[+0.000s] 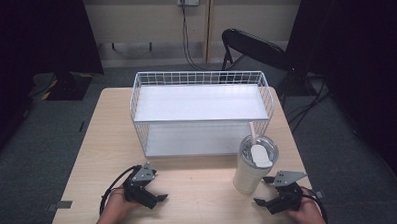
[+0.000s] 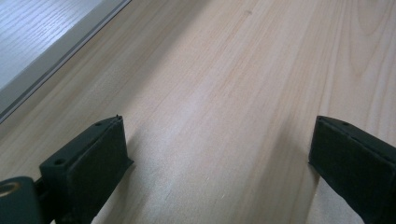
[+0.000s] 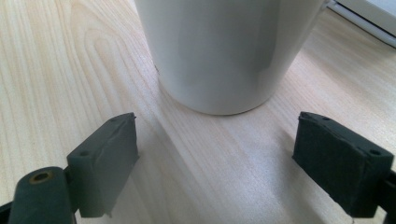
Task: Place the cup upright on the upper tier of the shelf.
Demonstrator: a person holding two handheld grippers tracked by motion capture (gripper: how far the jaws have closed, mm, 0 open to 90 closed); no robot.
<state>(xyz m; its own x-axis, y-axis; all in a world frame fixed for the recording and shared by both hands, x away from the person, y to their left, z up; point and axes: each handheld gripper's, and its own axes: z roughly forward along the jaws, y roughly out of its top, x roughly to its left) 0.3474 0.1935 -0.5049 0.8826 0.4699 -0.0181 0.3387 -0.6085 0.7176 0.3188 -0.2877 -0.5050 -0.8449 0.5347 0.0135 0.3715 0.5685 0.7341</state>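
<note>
Grey carpet (image 1: pixel 27 148), black folding chair (image 1: pixel 252 47), pale wall (image 1: pixel 143 16)

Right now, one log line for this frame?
left gripper: open, holding nothing, on table | right gripper: open, facing tumbler base, not touching | tumbler: upright, lidded, with straw, in front of wire shelf rack

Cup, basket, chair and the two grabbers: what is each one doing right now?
Cup: upright on the table, lid on, straw in.
Wire basket: upright, both shelves bare.
Folding chair: unfolded, nobody on it.
Left gripper: open, holding nothing.
Right gripper: open, jaws apart just short of the cup, not touching it.
</note>
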